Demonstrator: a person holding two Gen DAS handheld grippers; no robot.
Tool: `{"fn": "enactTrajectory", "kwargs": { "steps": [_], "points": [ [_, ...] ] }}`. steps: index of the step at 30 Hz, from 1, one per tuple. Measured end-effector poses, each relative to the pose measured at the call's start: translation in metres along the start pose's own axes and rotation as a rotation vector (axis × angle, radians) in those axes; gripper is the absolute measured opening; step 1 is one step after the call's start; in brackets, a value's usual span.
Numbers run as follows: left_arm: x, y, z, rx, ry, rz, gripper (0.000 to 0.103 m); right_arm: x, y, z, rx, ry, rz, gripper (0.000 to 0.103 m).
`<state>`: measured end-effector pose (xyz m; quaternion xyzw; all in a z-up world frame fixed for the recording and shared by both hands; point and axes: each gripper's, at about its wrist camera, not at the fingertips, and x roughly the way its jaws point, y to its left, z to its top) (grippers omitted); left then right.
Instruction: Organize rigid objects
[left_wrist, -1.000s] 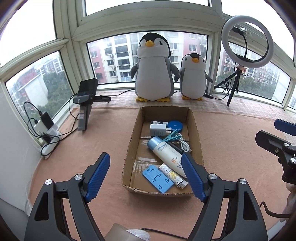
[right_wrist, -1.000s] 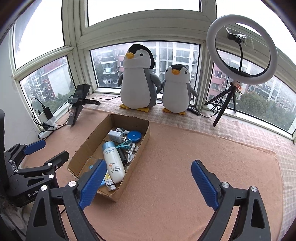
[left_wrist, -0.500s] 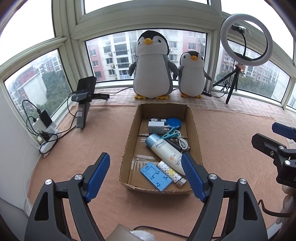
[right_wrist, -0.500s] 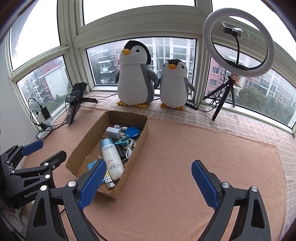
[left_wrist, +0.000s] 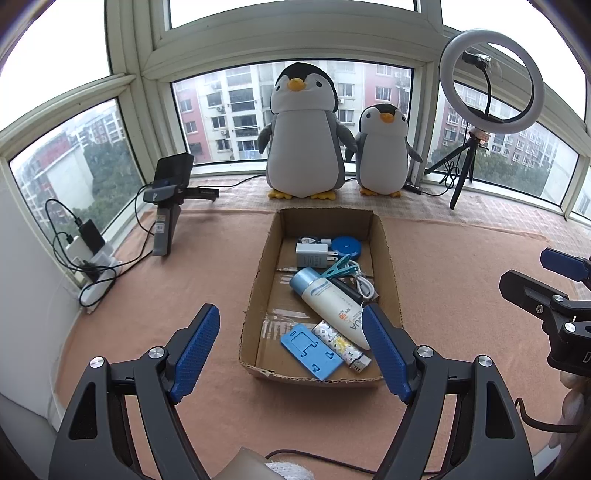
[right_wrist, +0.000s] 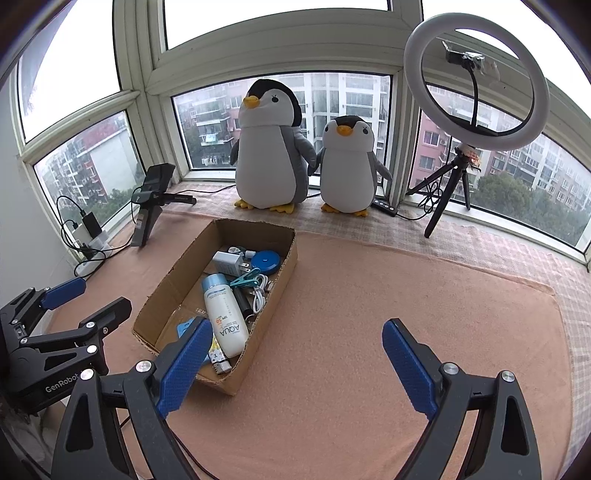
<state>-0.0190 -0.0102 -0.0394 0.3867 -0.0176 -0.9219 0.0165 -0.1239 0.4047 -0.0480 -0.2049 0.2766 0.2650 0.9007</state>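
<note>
A shallow cardboard box (left_wrist: 391, 266) (right_wrist: 284, 273) lies on the pink mat. Inside it are a white sunscreen tube (left_wrist: 328, 306) (right_wrist: 223, 314), a blue phone stand (left_wrist: 310, 349), a patterned lighter (left_wrist: 341, 345), a white plug charger (left_wrist: 312, 255) (right_wrist: 227, 261), a round blue tape measure (left_wrist: 347, 245) (right_wrist: 266, 260), a teal clip (left_wrist: 338, 266) (right_wrist: 245, 278) and a white cable (left_wrist: 364, 282). My left gripper (left_wrist: 291, 349) hovers open before the box's near end. My right gripper (right_wrist: 295, 363) is open over bare mat, right of the box.
Two plush penguins (left_wrist: 303, 136) (left_wrist: 384, 147) stand on the sill behind the box. A ring light on a tripod (left_wrist: 491, 81) is at the back right. A spare gripper on a stand (left_wrist: 168, 206) and a power strip with cables (left_wrist: 92, 258) sit at the left.
Both cameras have drawn back and risen slightly, so the box sits a bit further off. Both grippers stay open and empty; nothing in the box has moved.
</note>
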Motion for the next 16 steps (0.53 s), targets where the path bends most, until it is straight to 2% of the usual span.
{"fn": "enactTrajectory", "kwargs": {
  "steps": [16],
  "points": [
    [0.0000, -0.0002, 0.0008, -0.001, 0.005, -0.001, 0.080, 0.0023, 0.0040, -0.0012, -0.002, 0.011, 0.002, 0.091]
  ]
}}
